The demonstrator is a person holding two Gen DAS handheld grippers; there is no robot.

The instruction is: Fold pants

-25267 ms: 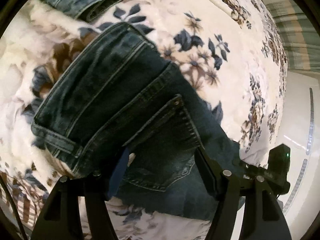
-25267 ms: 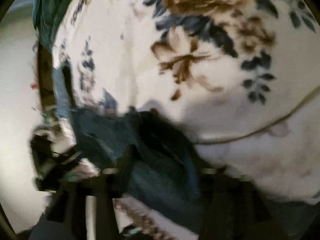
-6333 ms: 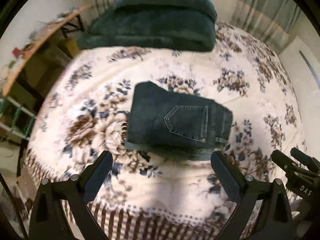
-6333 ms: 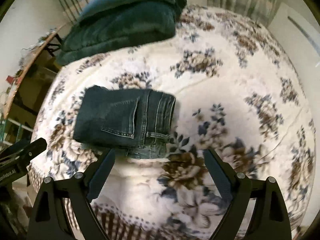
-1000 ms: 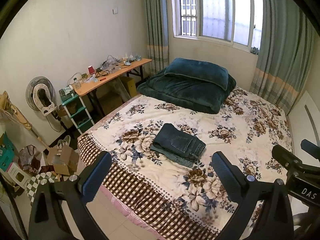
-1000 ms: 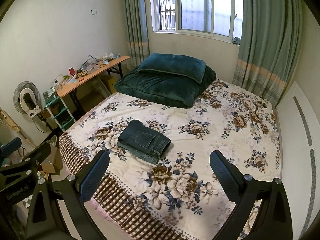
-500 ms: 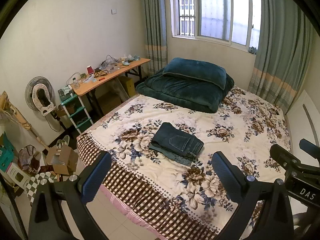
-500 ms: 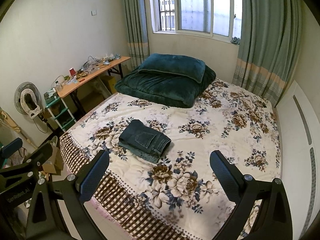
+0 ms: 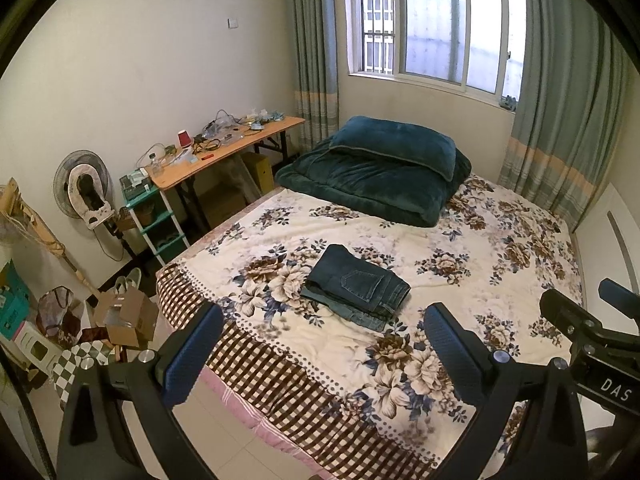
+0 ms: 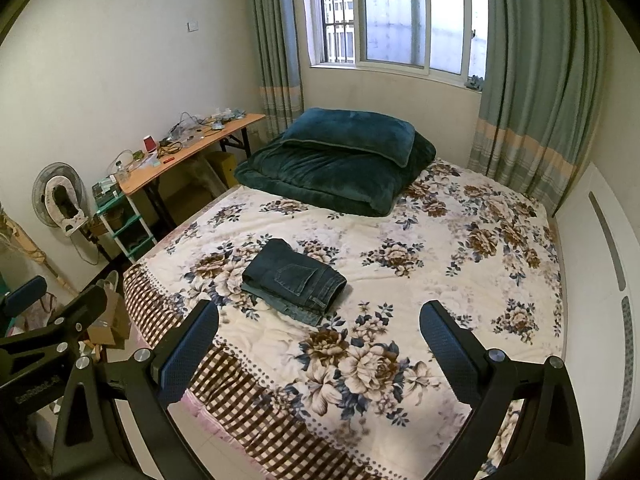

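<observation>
The dark blue denim pants (image 9: 357, 285) lie folded in a compact stack at frame centre on the floral bedspread (image 9: 460, 248). Left gripper (image 9: 323, 346) and right gripper (image 10: 319, 342) gape wide, empty, well apart from it. The fold looks done; best leave the stack untouched.

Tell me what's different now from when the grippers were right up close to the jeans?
Both grippers let go and backed far away from the bed. The left gripper and right gripper now hang open and empty, beyond the bed's near edge. The jeans, gripped and half folded before, now lie as a neat folded stack, pocket up. The floral blanket and green pillow stayed put.
</observation>
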